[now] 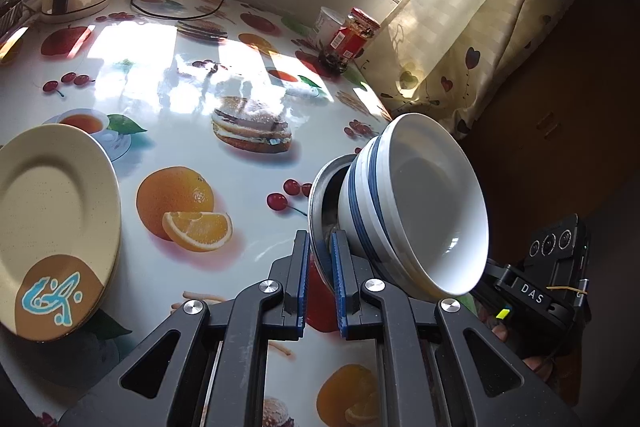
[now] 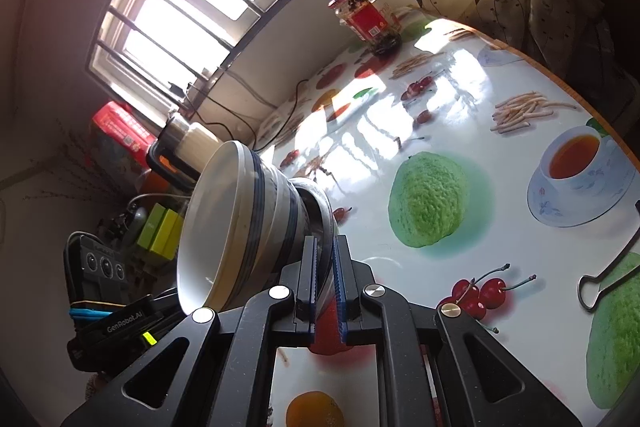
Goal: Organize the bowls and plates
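Only the left cam catches the plate (image 1: 56,227) w/ the blue squiggle, sitting on the table (image 1: 168,59) off to the left. Right cam gets a binder clip (image 2: 600,287) instead. Both show the bowls (image 1: 416,211) stacked in a steel dish (image 1: 320,203), tipped sideways. Left gripper (image 1: 320,267) and right gripper (image 2: 325,267) each pinch the dish rim, jaws narrow, bowls hanging between them.
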### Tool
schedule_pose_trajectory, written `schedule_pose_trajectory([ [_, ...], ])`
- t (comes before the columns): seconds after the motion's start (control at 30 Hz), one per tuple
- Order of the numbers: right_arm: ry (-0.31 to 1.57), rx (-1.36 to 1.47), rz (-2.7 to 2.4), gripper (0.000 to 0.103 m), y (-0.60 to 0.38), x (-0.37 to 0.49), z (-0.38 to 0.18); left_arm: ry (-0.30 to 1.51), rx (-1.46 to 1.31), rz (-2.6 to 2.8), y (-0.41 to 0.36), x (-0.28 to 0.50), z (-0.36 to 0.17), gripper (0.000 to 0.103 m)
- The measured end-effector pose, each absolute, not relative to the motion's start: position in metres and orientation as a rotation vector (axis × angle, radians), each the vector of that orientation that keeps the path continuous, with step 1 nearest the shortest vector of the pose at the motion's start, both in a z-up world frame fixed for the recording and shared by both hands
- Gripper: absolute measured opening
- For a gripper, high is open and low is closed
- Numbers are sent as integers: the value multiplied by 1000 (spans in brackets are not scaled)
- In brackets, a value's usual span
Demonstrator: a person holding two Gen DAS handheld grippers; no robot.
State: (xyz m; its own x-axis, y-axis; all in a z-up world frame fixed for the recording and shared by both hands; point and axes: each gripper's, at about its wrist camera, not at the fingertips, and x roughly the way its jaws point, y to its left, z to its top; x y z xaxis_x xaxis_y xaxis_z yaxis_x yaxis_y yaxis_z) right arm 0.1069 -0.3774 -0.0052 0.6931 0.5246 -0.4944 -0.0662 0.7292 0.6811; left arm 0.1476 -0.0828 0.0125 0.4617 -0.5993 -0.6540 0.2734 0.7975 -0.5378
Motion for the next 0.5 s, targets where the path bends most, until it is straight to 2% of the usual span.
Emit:
schedule_pose_trajectory([
  [0.5,751,653,413,9,-349,114,4,925,-400,-500,-54,138,22,11],
])
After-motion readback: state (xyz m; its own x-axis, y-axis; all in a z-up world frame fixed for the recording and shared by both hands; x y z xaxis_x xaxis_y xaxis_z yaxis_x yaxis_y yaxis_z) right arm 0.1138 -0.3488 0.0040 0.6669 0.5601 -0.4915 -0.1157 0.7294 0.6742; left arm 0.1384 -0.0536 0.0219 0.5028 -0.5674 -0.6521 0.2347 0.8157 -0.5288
